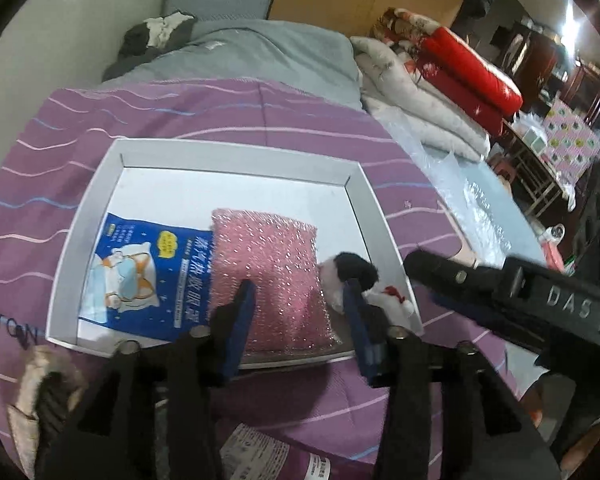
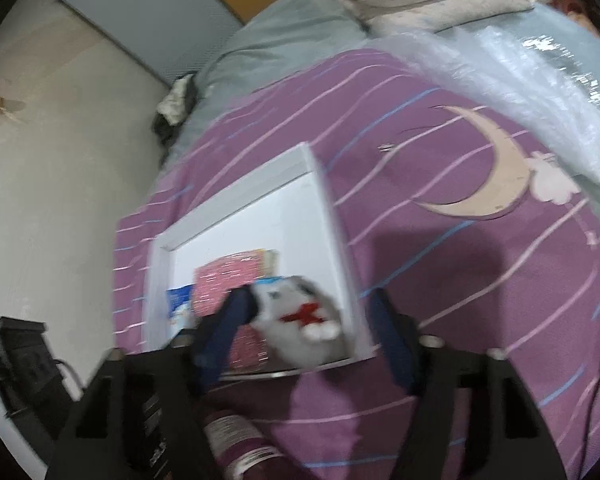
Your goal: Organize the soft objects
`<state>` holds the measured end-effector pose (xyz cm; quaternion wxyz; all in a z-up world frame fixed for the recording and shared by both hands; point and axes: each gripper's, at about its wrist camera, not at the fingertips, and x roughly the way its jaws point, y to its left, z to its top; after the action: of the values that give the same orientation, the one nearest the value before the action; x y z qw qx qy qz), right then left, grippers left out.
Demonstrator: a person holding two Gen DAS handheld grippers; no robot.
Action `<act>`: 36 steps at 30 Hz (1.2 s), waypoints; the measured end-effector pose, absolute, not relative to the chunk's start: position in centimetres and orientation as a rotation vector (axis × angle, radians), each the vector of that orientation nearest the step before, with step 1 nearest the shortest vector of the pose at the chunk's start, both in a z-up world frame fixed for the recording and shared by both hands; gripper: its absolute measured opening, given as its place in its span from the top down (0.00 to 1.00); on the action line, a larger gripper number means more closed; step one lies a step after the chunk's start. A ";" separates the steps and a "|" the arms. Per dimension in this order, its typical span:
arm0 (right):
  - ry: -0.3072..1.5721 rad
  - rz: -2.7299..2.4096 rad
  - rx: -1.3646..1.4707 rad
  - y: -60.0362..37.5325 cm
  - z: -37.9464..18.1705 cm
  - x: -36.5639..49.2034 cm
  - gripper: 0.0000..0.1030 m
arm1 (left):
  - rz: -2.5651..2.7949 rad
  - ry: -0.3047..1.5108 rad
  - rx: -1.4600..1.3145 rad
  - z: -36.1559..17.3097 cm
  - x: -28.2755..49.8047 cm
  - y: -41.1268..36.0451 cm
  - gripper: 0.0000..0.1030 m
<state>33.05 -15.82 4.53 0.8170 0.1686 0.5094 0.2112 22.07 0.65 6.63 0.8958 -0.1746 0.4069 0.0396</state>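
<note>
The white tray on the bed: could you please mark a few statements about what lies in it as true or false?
1. A pink sponge lies in the white tray. True.
2. The blue packet lies outside the tray, on the purple bedcover. False: it lies inside the tray, beside the sponge.
3. A small white plush toy with a red bow sits at the tray's near corner. True.
4. The sponge is green. False: it is pink and glittery.
5. Red folded bedding is stacked beyond the tray. True.

Packet, sponge, plush toy in tray.
</note>
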 end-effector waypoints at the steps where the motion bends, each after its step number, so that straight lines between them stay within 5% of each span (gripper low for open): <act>1: 1.097 0.479 0.370 -15.7 4.5 33.0 0.53 | 0.079 0.845 -0.369 6.9 21.9 1.0 0.72; 5: 1.145 0.557 0.397 -14.9 4.4 32.6 0.68 | 0.071 0.823 -0.407 7.7 21.3 2.0 0.79; 11: 1.196 0.492 0.312 -13.1 3.2 32.5 0.76 | 0.081 0.793 -0.488 8.5 20.4 3.7 0.79; 36: 1.141 0.254 0.142 -11.6 1.9 32.4 0.81 | 0.107 0.771 -0.545 9.5 18.8 6.1 0.79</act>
<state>32.44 -11.58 1.95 0.8316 0.0672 0.5380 0.1199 18.84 6.09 9.52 0.8892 -0.2623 0.3713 0.0517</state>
